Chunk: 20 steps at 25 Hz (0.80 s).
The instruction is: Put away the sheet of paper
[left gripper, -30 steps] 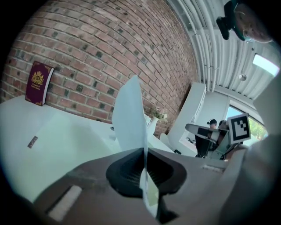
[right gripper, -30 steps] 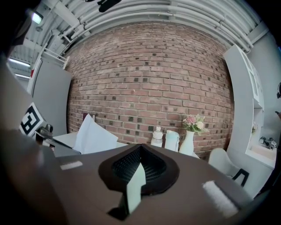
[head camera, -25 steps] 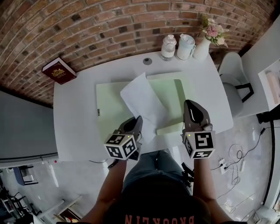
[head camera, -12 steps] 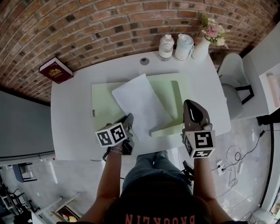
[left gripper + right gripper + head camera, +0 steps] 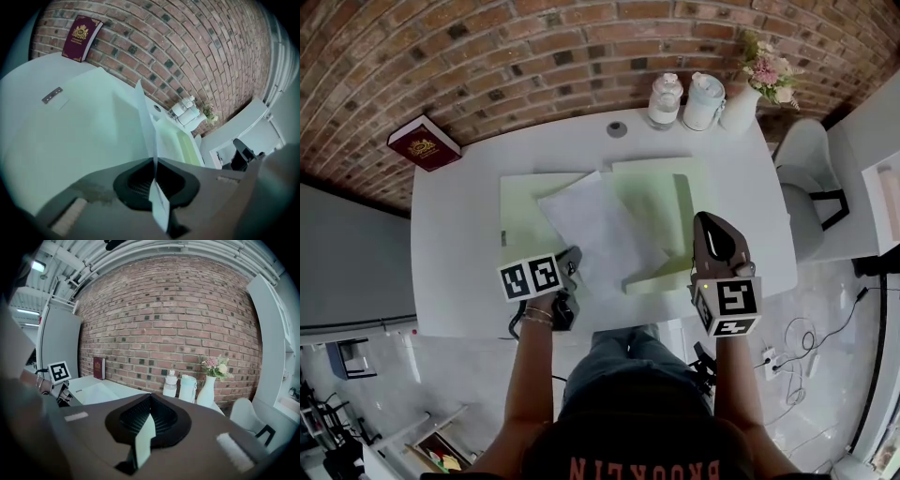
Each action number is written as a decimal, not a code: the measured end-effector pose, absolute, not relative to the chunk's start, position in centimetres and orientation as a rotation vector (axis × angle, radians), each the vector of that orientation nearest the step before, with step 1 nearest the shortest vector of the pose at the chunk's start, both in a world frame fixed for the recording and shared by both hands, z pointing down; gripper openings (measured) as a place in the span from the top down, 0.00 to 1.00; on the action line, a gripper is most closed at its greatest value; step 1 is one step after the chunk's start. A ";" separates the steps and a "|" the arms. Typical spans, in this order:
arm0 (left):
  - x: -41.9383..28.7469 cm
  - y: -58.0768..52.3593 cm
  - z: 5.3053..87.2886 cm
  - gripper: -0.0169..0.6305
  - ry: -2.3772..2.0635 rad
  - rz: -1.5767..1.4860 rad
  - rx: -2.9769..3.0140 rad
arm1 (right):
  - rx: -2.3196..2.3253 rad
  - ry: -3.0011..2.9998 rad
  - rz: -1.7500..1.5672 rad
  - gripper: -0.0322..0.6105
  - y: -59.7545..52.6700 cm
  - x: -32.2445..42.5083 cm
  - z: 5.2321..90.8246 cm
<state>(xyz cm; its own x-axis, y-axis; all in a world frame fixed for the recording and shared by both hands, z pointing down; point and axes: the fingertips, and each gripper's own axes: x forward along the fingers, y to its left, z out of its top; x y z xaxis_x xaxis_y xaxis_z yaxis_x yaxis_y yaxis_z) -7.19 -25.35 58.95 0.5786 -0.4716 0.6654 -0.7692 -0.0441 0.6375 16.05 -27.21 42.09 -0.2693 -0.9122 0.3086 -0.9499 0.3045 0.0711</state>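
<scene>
**Item:** white sheet of paper (image 5: 600,230), a plain rectangle lying slantwise across the middle of an open pale green card folder (image 5: 525,202) on the white counter (image 5: 459,272).

**Status:** partly filed, by judgement. The sheet is over the folder's inner face but not squared to it. Its near left corner is pinched in the left tongs (image 5: 573,255), which are pressed together on it. In the left gripper view the sheet runs out edge-on (image 5: 146,122) from between the closed jaws. The right tongs (image 5: 701,225) are clamped on the near edge of the folder's right cover (image 5: 652,192), and a pale green strip shows between the jaws in the right gripper view. That cover stands lifted and tilted off the counter, not folded over.

**Outstanding:** line the sheet up inside the folder, let go of its corner, and bring the raised cover down over it.

**Not legible:**
- The gripped corner of the sheet is hidden in the head view by the left gripper and its marker cube.
- The sheet's right edge runs towards the lifted cover, and how far it reaches beneath cannot be told.
- Whether the sheet's far corner sits within the folder's outline is unclear.
- A small round grey object (image 5: 617,129) near the counter's far edge is too small to identify.
</scene>
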 end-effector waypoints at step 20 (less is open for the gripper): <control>-8.2 -29.0 61.0 0.98 -0.802 0.621 1.716 | 1.672 -2.269 0.198 0.95 -27.5 15.8 42.8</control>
<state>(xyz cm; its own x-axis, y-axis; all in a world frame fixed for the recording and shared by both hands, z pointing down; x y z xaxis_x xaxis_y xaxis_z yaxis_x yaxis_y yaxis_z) -8.25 -29.00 61.05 0.6347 -0.2043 0.7452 -0.7727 -0.1815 0.6083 15.79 -27.51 42.83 -0.2671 -0.9052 0.3306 -0.9488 0.3071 0.0744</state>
